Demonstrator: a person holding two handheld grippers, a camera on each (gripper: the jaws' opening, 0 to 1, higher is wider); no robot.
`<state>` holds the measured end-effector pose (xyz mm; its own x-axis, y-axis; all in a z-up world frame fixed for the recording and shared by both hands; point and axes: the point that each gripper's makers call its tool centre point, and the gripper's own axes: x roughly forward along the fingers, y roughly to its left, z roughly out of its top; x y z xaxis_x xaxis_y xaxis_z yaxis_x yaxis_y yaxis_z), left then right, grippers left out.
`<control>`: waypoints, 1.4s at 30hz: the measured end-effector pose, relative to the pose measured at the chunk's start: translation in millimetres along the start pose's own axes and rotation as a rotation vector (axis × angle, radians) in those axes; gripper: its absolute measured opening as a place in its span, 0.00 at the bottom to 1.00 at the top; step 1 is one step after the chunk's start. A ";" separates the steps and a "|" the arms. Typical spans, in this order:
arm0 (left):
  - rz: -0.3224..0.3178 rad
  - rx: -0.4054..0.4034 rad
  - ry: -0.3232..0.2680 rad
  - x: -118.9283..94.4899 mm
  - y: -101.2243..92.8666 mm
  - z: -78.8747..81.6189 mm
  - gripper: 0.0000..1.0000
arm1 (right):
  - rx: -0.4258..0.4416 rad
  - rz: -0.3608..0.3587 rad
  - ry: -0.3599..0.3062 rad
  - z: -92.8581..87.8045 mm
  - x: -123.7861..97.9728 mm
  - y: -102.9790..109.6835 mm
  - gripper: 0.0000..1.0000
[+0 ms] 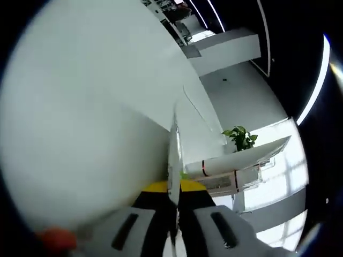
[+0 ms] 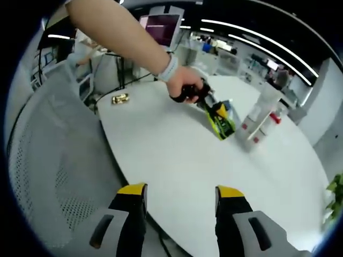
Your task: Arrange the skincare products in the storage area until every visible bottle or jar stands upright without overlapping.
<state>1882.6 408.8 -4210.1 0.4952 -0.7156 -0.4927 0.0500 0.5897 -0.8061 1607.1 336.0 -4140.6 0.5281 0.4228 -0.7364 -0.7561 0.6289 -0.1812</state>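
In the left gripper view, the left tool (image 1: 176, 225) has its yellow-tipped grey jaws pressed almost together on a thin pale upright edge that rises between them; what that edge belongs to cannot be told. A broad blurred white surface (image 1: 80, 107) takes up the left half, too close to read. To the right lie a long white cylindrical tube with a red band (image 1: 236, 160), tilted across the frame, and beneath it a flat white box with red trim and printed text (image 1: 236, 182). A small green leafy plant (image 1: 241, 138) stands behind them, with white walls and bright windows beyond.

In the right gripper view, the right tool (image 2: 181, 206) hangs with its jaws spread wide, nothing between them, just over the near rim of the round white surface (image 2: 177, 160). A wide bare stretch of top lies between this rim and the products. Toward the far right edge stands a tall white bottle with red markings (image 2: 261, 112), upright, with a smaller white-and-red tube (image 2: 268, 126) just beside it. Left of these, the other tool, green and yellow (image 2: 218, 119), reaches in, held by a person's hand (image 2: 185, 85) with a pale wristband, its tip near the bottles; whether it touches them cannot be told. A small gold object (image 2: 120, 98) lies alone near the far left edge. A grey mesh chair (image 2: 48, 160) crowds the left rim.
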 end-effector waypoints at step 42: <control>0.377 0.577 0.000 -24.5 9.1 6.5 0.29 | -0.018 0.007 0.006 -0.1 -0.1 1.5 0.54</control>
<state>1876.6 434.1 -4203.3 0.5692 -0.4222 -0.7056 0.3282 0.9034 -0.2759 1605.9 336.8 -4140.9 0.5203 0.4234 -0.7416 -0.7668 0.6138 -0.1876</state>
